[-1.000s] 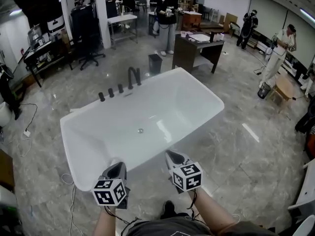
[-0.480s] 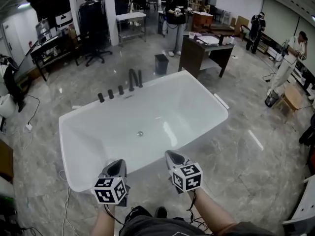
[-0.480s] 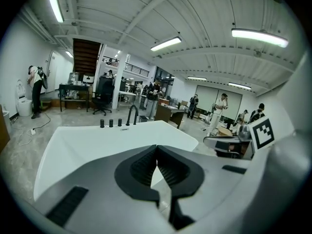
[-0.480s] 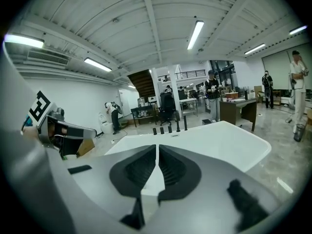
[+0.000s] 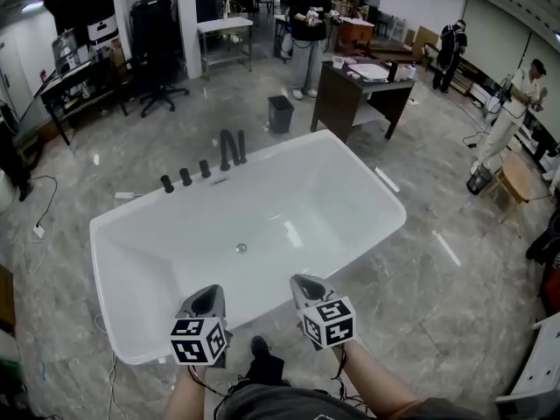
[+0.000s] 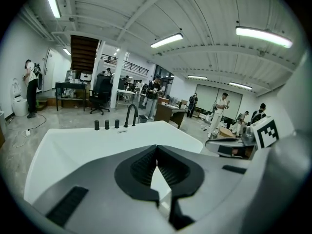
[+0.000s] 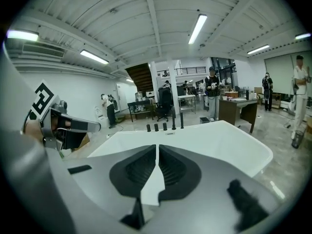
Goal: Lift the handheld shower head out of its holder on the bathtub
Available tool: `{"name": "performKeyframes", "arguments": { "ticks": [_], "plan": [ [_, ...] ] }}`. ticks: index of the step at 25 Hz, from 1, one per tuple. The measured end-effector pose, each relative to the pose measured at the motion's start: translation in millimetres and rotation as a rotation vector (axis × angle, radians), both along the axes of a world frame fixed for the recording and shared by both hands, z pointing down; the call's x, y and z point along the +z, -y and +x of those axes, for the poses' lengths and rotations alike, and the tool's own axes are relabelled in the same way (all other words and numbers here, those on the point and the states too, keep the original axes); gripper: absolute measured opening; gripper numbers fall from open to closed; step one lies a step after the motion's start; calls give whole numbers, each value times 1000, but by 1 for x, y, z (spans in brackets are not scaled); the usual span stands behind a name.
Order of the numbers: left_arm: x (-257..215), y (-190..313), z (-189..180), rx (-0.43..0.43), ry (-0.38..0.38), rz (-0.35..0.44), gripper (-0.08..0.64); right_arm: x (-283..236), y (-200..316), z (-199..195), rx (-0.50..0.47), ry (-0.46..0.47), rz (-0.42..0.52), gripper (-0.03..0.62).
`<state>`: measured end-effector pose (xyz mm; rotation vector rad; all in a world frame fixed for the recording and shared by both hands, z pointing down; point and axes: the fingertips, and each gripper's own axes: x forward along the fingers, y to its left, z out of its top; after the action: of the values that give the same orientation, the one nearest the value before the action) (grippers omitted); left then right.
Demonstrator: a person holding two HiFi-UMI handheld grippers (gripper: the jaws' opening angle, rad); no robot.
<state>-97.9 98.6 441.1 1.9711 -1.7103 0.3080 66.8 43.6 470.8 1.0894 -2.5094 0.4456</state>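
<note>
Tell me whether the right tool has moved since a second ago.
Yes: the right tool has advanced over the bathtub toward its drain.

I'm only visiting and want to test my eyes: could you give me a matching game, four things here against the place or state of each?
Things
1. drain
2. bin
3. spout
4. right tool

Place or state
a. on the floor beside the dark desk
b. shut, nothing between its jaws
c. in the bottom of the white tub
d. on the tub's far rim, next to three black knobs

Pairs: 1-c, 2-a, 3-d, 4-b
</note>
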Motion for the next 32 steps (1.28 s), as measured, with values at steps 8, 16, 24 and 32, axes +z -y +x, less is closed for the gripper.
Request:
{"name": "performKeyframes", "arguments": {
  "ticks": [8, 16, 24, 32],
  "plan": [
    [8, 103, -30, 28, -30, 6, 15, -4, 95, -30, 26, -28, 9, 31],
    [16, 170, -50, 50, -67, 11, 15, -9, 159, -46, 58, 6, 19, 31],
    [23, 209, -63, 41, -78, 14, 15, -11, 205, -54, 54, 15, 44, 31],
    [28, 237, -56, -62, -55, 8, 15, 3, 260, -45, -28, 33, 30, 31]
  ]
}}
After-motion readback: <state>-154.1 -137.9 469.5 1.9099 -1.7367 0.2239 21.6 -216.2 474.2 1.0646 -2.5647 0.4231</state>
